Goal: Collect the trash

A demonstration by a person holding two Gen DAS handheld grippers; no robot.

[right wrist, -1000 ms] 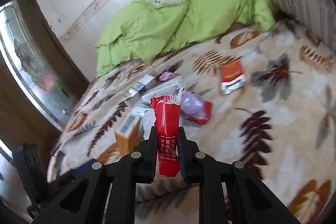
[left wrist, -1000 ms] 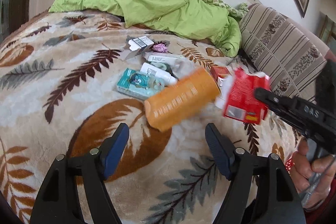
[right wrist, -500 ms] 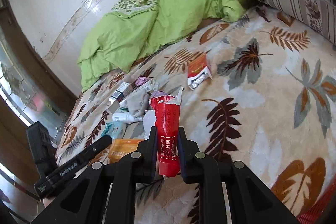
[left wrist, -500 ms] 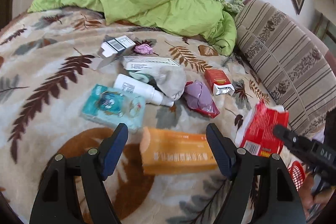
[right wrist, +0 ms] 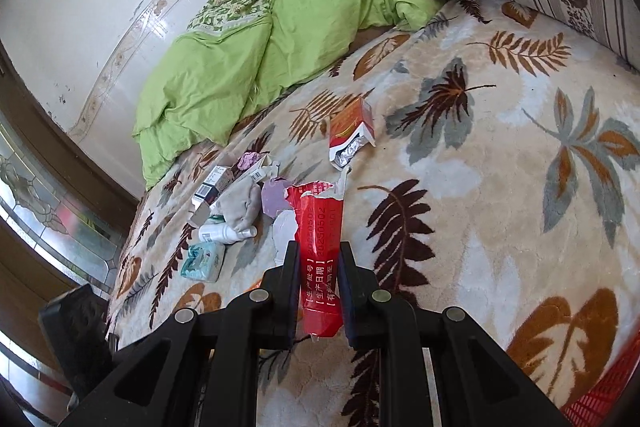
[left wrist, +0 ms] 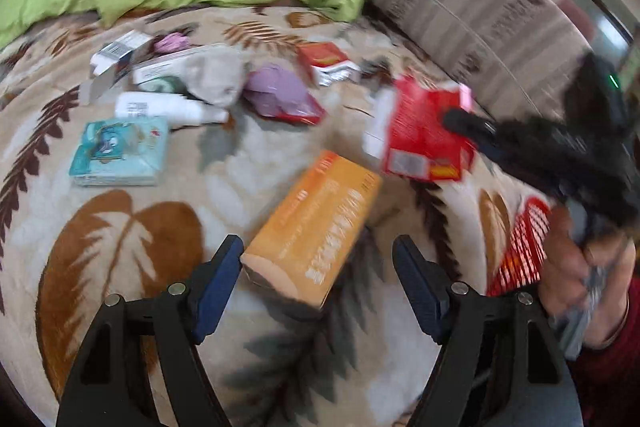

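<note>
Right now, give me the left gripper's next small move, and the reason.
Probably ease the left gripper forward and close on the orange box. Its jaws are open with the box's near end between them, unpinched, and the right gripper is already shut on the red wrapper.

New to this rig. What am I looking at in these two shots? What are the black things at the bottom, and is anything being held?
There is no robot here: a person carries a handheld two-finger gripper in each hand, each with a fisheye camera looking along its fingers.

In the left camera's picture, the left gripper is open over an orange box lying on a leaf-patterned blanket. The box's near end sits between the fingers, which are not clamped on it.

In the right camera's picture, the right gripper is shut on a torn red packet. The same gripper and packet show at the right of the left picture.

Loose on the blanket: a teal tissue pack, a white bottle, a purple wrapper, a red cigarette pack and small boxes. A green quilt lies behind.
</note>
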